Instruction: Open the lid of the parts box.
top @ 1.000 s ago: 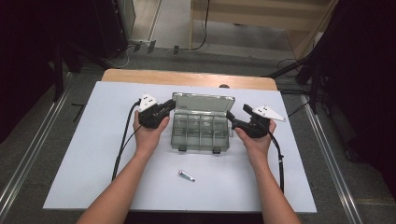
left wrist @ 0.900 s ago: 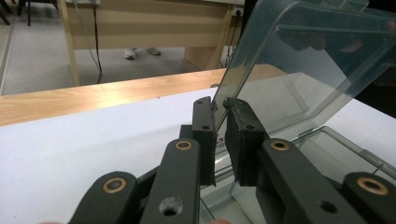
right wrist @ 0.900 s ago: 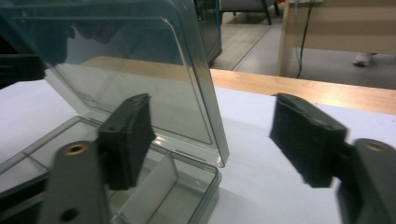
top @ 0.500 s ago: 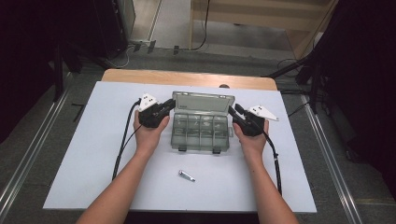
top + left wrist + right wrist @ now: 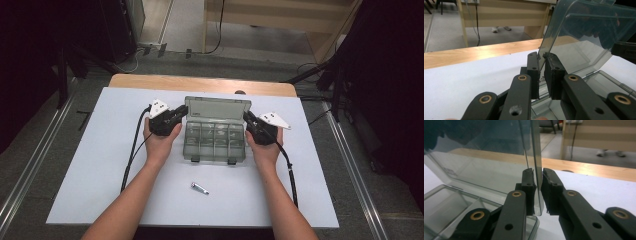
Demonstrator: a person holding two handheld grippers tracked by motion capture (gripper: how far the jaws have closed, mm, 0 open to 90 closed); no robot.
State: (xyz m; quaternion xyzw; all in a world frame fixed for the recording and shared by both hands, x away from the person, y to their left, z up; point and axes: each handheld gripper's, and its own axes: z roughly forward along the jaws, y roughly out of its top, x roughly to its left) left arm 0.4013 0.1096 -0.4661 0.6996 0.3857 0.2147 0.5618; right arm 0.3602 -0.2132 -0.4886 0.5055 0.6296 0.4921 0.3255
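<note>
Between both tongs (image 5: 181,114) (image 5: 248,118) stands the box lid (image 5: 218,107), pinched at each side edge.

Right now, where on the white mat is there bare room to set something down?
Bare: the mat left of the left gripper, and right of the right gripper. Crowded: the middle, with the compartment box, its raised lid, and the small metal piece.

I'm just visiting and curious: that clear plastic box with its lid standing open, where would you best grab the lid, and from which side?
Grip the lid by its thin side edges, coming in from the box's two ends. It stands upright, so each edge slips between flat jaws. The left hand-held gripper pinches one edge, and the right hand-held gripper, whose jaws have just been closing, has the other edge between them.
</note>
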